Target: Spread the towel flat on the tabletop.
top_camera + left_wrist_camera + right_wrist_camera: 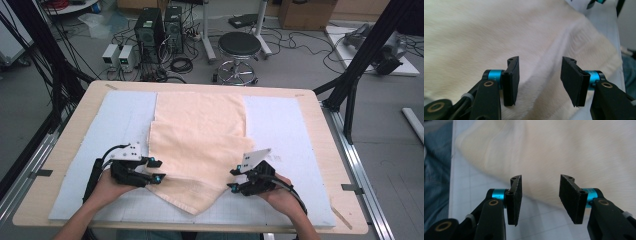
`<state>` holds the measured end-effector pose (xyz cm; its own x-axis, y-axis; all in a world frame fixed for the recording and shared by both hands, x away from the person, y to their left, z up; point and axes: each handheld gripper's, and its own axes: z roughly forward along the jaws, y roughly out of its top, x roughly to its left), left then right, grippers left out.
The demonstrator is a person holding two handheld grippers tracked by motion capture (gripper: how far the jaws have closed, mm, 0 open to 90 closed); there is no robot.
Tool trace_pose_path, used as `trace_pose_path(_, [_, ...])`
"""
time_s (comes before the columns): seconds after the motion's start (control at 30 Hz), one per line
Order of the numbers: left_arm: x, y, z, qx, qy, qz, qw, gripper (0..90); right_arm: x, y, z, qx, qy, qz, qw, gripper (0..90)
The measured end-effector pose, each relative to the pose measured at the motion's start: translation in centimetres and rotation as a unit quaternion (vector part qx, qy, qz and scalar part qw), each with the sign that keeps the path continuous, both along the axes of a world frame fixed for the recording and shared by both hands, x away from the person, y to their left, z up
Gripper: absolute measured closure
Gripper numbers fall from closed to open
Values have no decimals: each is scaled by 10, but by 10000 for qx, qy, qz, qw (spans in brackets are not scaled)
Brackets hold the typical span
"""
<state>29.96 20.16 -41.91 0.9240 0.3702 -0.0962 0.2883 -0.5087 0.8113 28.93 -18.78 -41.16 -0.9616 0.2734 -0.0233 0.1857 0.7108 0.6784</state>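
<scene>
Cream woven cloth [197, 145], folded over itself, lies mid-desk on a pale grey mat [280, 125], its near corner drooping toward the person. Left tongs [153, 171] and right tongs [235, 179] flank it, spread, gripping nothing, apparently after letting go of the fold.

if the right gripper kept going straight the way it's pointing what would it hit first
Most likely the peach cloth. The right gripper has its jaws open with nothing between them, over the pale mat, and the cloth's edge lies just ahead of its pads. Depth is unclear, so it might graze the mat first.
</scene>
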Motion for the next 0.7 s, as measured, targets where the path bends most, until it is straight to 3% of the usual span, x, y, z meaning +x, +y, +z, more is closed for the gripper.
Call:
trace_pose_path(0.07, [3, -6, -6, 303, 107, -95, 9994, 652, 1, 7, -11, -314, -9, -12, 9995, 534])
trace_pose_path(0.1, [4, -8, -8, 429, 123, -47, 9990, 757, 3, 10, -16, -411, 41, -38, 9991, 572])
trace_pose_path(0.13, [7, -9, -9, 462, 155, -16, 9988, 803, 5, 13, -17, -442, -33, -31, 9990, 660])
trace_pose_path(0.17, [9, -8, -9, 370, 195, 31, 9991, 822, 7, 13, -15, -454, -118, 14, 9989, 803])
trace_pose_path(0.2, [11, -6, -7, 252, 211, 100, 9994, 832, 11, 13, -12, -414, 0, 76, 9991, 833])
trace_pose_path(0.27, [16, 3, -2, -12, 185, 305, 9994, 840, 20, 13, -2, -230, 250, 17, 9994, 844])
trace_pose_path(0.37, [23, 21, 7, -269, 112, 723, 9970, 843, 27, 20, 20, -118, -10, -20, 9999, 846])
trace_pose_path(0.43, [27, 29, 12, -371, 65, 956, 9947, 843, 35, 27, 35, -20, -179, -27, 9998, 841])
trace_pose_path(0.5, [30, 34, 14, -255, -15, 1157, 9930, 842, 44, 37, 45, 22, -351, -105, 9993, 837])
trace_pose_path(0.53, [33, 36, 13, -214, -18, 1313, 9911, 839, 51, 43, 47, 27, -317, -139, 9994, 835])
trace_pose_path(0.63, [42, 39, 7, -59, 32, 1800, 9836, 793, 75, 61, 41, -40, -345, -328, 9989, 829])
trace_pose_path(0.67, [43, 40, 5, -15, 21, 1936, 9811, 731, 84, 67, 35, -86, -290, -416, 9987, 827])
trace_pose_path(0.7, [43, 42, 5, -52, 24, 1981, 9802, 681, 92, 72, 27, -127, -221, -511, 9984, 825])
